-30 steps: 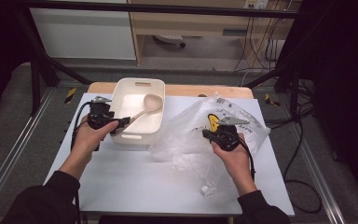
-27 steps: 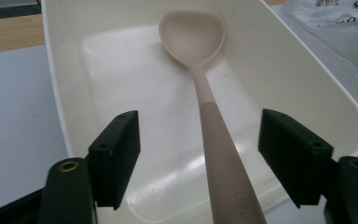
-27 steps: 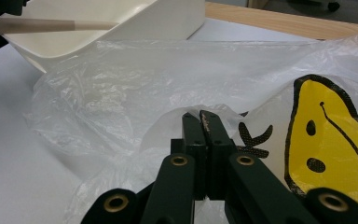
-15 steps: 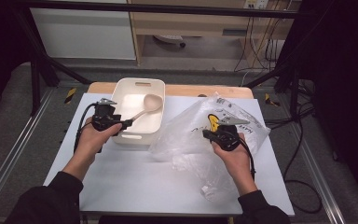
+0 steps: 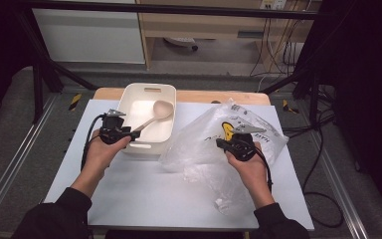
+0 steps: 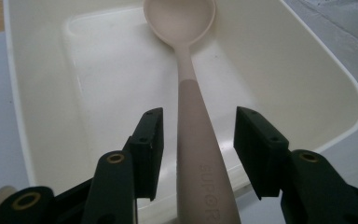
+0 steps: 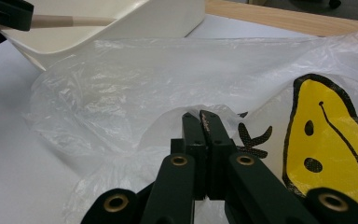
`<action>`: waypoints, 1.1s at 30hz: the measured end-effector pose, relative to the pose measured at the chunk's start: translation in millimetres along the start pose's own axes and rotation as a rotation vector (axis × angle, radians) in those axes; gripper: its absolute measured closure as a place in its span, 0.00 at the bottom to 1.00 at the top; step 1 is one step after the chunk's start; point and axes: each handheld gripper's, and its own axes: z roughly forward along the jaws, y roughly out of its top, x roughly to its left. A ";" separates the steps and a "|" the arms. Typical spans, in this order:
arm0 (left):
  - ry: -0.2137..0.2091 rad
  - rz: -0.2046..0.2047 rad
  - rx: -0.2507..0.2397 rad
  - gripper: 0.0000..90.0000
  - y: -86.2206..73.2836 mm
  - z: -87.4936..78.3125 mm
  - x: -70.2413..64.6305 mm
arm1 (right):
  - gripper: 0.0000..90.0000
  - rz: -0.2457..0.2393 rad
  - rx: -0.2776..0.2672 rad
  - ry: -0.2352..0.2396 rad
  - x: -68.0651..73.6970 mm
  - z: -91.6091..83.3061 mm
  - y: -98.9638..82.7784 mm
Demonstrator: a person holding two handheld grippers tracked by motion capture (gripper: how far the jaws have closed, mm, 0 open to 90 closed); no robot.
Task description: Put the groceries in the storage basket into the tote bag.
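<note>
A beige spoon (image 5: 155,112) lies in the white tub (image 5: 149,88), its handle sticking out over the near rim. My left gripper (image 5: 132,132) has been closing around that handle. In the left gripper view the spoon (image 6: 192,88) runs between the jaws of the left gripper (image 6: 198,128) with a gap on each side, above the tub (image 6: 14,93). My right gripper (image 5: 223,144) is shut on a fold of the clear plastic bag (image 5: 199,142), which it holds raised. In the right gripper view the right gripper (image 7: 200,119) pinches the bag (image 7: 121,84).
The white tabletop (image 5: 144,189) stretches toward the person, and a wooden edge (image 5: 219,97) runs along the back. The bag carries a yellow print (image 7: 326,135). Cables (image 5: 87,144) trail from both grippers. Metal frame rails (image 5: 10,169) flank the table.
The left gripper's jaws have drawn closer around the spoon handle, and the hand has shifted slightly toward the tub. The right gripper and the bag have stayed put.
</note>
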 end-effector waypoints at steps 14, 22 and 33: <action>0.017 -0.005 0.014 0.62 3.2 9.9 1.4 | 1.00 0.000 0.003 0.004 -0.4 -0.3 -0.1; 0.010 -0.008 0.026 0.69 2.9 13.2 2.8 | 1.00 0.001 0.005 0.005 -0.5 -0.1 -0.2; -0.007 -0.004 0.035 0.76 2.9 13.9 1.8 | 1.00 0.001 0.006 0.005 -0.8 -0.2 -0.2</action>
